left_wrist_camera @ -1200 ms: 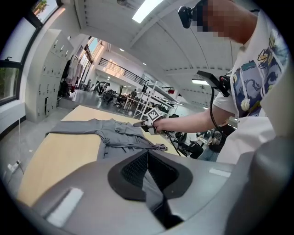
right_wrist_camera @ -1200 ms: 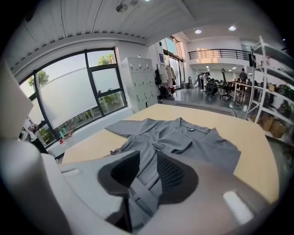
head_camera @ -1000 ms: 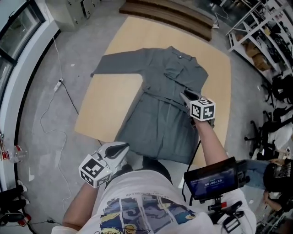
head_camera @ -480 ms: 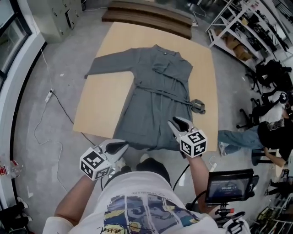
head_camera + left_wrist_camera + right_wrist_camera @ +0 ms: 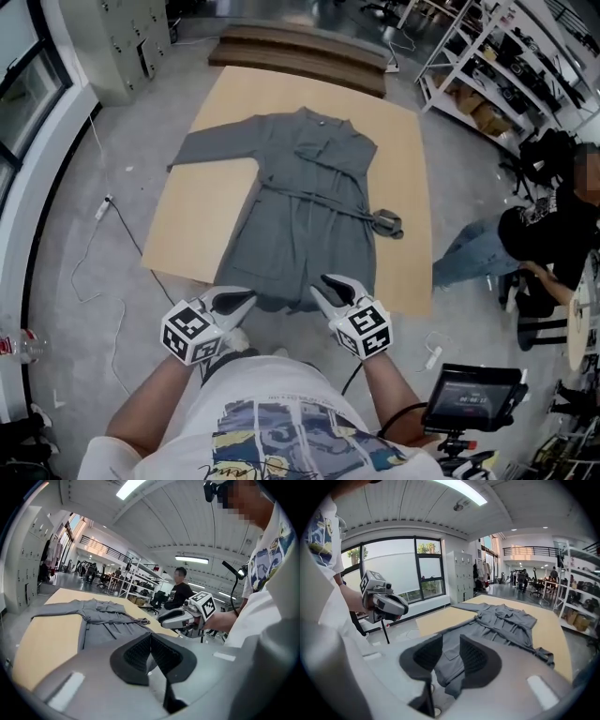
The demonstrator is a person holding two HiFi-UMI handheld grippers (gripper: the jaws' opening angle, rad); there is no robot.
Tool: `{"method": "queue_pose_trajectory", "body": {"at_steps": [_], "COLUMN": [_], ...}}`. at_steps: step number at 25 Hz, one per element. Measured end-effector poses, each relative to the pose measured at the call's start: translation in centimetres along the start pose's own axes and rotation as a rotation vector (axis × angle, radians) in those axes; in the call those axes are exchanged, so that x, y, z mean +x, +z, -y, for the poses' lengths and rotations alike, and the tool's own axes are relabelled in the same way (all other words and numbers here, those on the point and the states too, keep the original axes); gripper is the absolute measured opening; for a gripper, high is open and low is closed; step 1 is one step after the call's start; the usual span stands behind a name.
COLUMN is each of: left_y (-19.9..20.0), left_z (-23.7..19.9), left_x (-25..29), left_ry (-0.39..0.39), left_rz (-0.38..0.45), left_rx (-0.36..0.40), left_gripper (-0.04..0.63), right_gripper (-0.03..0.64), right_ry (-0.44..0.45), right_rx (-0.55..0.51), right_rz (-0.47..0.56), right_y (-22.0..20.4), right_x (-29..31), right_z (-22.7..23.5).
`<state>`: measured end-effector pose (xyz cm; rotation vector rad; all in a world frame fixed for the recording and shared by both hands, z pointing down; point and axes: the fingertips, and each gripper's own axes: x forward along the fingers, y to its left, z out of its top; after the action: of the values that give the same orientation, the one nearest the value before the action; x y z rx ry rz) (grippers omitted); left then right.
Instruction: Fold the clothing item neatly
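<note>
Lengthwise, the grey dress (image 5: 305, 206) lies collar away, hem near; left tongs (image 5: 246, 297) clenched empty, right tongs (image 5: 325, 284) parted.

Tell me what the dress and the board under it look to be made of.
Dress: soft woven cloth, perhaps cotton or a blend. It is matte grey and lies limp with soft creases.
Board: probably plywood or fibreboard. It is pale tan, smooth and matte, a thin flat sheet with straight edges.
</note>
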<state>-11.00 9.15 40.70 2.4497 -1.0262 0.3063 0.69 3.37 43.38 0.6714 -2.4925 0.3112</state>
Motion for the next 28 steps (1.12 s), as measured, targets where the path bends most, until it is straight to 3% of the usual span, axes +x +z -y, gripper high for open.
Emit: {"method": "queue_pose_trajectory", "body": {"at_steps": [6, 13, 17, 28], "left_y": [-0.2, -0.1, 0.9, 1.7], "left_z": [-0.1, -7.0, -13.1, -34.5], "left_x": [1.0, 0.6, 1.0, -1.5], "left_ry": [0.097, 0.204, 0.25, 0.449], "left_rz": [-0.012, -0.023, -0.025, -0.017], "left_rx": [0.025, -0.012, -0.017, -0.16], "left_gripper": [0.009, 0.017, 0.044, 0.086], "right_gripper": [0.106, 0.107, 0.107, 0.106], "right_ry": [-0.003, -0.036, -0.077, -0.064], "right_rx": [0.014, 0.046, 0.071, 0.077], "right_rz": [0.009, -0.011, -0.015, -0.069], "right_y": [-3.6, -5.3, -4.2, 2.2], "right_x": [-2.6, -3.5, -2.4, 7.0], "right_z": [1.1, 2.6, 4.3, 5.5]}}
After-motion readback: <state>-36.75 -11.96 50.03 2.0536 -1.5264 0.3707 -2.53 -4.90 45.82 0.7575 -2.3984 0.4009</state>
